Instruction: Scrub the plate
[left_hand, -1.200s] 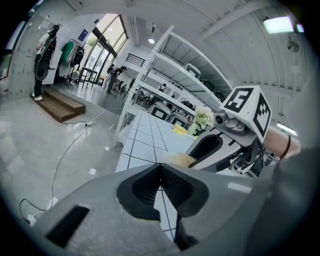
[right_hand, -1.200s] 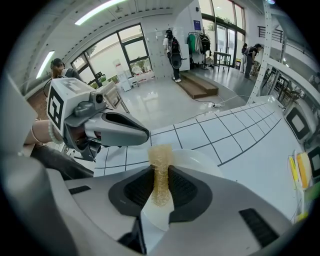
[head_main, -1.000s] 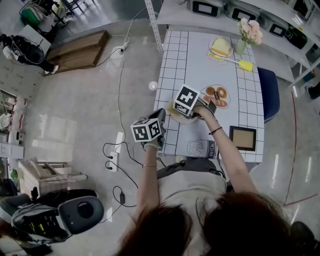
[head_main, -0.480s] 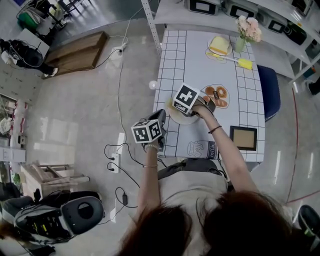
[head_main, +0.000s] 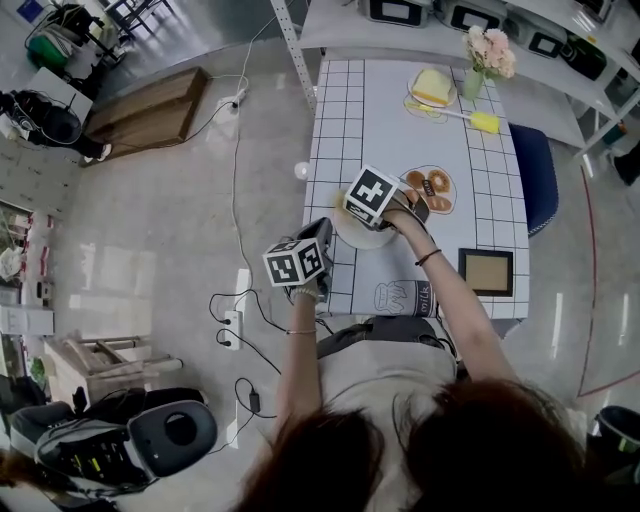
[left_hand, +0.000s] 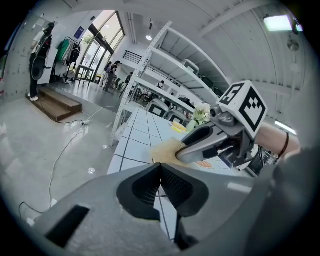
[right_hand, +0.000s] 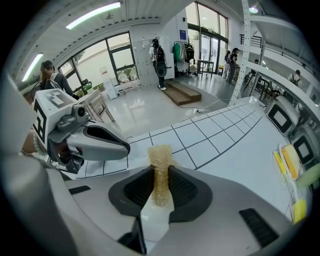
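Left gripper (left_hand: 160, 172): jaws together, nothing between them. It hangs off the table (head_main: 400, 110) edge, same spot as a second ago. Idle, not steadying anything.

Right gripper (right_hand: 160, 167): jaws clamped on the scrubber (right_hand: 160, 150), a yellowish mesh wad that sticks out past the tips. A white piece sits lower in the jaws; I cannot tell what it is.

Plate (head_main: 354, 236): under the right jaws and just ahead of the left ones, at the near left edge of the table.

Change over the last second: very little. The right gripper has only nudged a touch over the plate; the plate itself has not shifted. I read this as short strokes in progress, or a pause between them. From here I cannot confirm the mesh is pressing on the plate.

Risk, as I judge it: the plate sits unheld near the edge, so a hard stroke could slide it.
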